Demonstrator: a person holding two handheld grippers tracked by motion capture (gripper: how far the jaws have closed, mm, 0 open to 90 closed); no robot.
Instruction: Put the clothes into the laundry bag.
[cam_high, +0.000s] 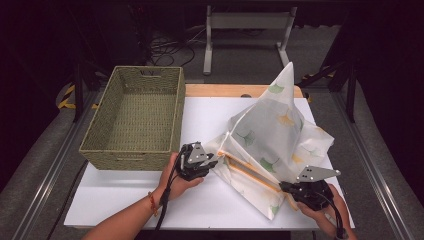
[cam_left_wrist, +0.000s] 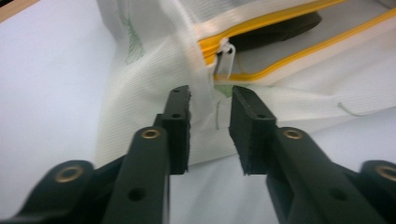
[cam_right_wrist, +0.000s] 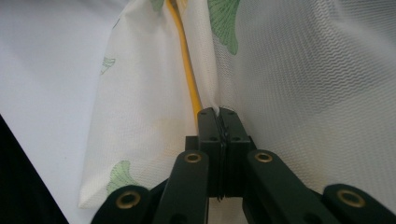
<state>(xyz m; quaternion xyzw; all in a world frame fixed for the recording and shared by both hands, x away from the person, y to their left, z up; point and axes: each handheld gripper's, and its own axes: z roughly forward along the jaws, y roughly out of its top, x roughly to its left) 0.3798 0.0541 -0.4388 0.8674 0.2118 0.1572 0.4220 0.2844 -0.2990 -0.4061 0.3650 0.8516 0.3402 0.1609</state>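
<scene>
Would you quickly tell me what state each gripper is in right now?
Left gripper: open, jaws apart at the laundry bag.
Right gripper: shut on the laundry bag's edge.

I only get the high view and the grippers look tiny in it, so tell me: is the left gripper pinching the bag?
Observer: No. The left gripper view shows the left gripper open, its pads not pressing the bag.
Operator: What's right in front of it?
Observer: A white zip pull, hanging at the end of the yellow zip, which gapes open there.
Operator: And the other one?
Observer: The right gripper is shut on the bag's cloth, right beside the zip.
</scene>
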